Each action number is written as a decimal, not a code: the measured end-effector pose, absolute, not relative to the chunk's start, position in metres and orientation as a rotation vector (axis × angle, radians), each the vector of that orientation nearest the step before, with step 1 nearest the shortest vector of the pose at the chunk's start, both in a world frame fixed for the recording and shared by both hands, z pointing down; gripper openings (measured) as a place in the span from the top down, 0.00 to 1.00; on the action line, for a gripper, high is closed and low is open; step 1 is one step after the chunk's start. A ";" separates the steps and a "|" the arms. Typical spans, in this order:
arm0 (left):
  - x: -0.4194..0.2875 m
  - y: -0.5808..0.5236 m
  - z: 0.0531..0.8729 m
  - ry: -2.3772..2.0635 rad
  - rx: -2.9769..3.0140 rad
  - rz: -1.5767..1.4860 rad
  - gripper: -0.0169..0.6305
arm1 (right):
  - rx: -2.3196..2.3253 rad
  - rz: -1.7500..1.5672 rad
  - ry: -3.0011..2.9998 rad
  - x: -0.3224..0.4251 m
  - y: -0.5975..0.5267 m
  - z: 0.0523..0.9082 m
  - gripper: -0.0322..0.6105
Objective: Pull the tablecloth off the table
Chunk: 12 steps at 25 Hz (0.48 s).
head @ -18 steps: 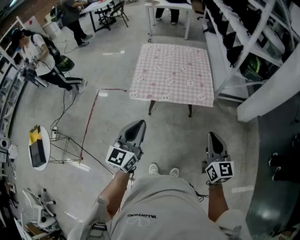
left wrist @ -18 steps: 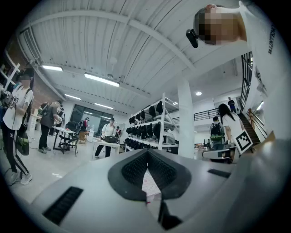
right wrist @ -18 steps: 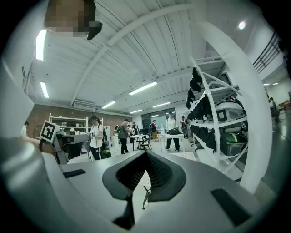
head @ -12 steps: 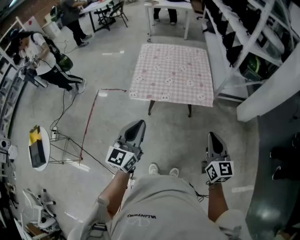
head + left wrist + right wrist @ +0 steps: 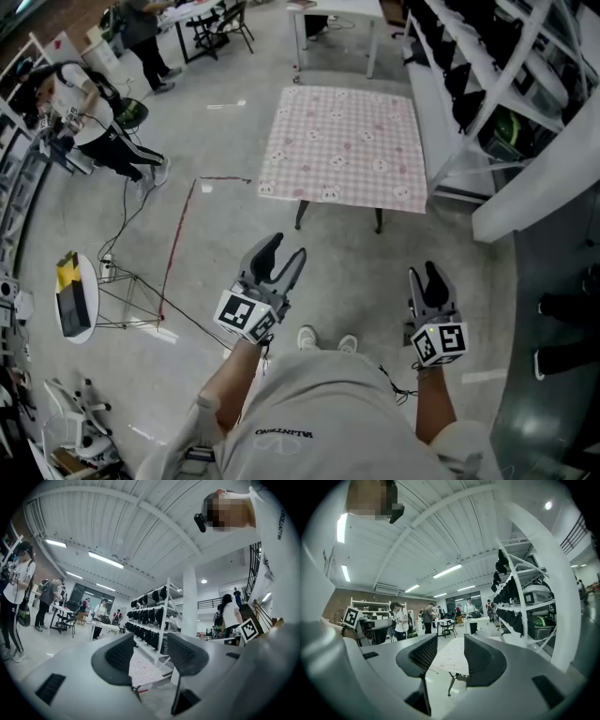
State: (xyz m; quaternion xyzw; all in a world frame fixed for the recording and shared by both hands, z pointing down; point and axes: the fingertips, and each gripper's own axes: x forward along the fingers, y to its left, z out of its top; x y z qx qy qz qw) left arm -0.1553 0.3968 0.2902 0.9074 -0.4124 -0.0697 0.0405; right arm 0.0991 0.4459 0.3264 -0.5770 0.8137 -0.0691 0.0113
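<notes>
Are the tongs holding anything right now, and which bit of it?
Nothing. The left tongs and the right tongs are both open and empty; the pink tablecloth lies spread out ahead, touching neither.

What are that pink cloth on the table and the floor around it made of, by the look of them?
The tablecloth looks like thin printed fabric, possibly vinyl. It has a matte pink check with small figures, and its front edge hangs limp. The floor looks like smoothed concrete: grey and mottled, with a slight sheen where the lights reflect.

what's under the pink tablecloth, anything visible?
Two dark table legs show below the near hem of the tablecloth. The tabletop and any far legs are covered by the cloth.
</notes>
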 end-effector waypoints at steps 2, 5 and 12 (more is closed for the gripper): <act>-0.159 0.395 0.294 -1.250 2.763 -0.224 0.60 | -1.804 -0.230 2.539 0.095 0.445 0.329 0.63; -0.163 0.392 0.300 -1.222 2.742 -0.242 0.60 | -1.794 -0.286 2.514 0.092 0.443 0.335 0.62; -0.179 0.386 0.318 -1.119 2.692 -0.279 0.60 | -1.781 -0.399 2.462 0.072 0.435 0.349 0.59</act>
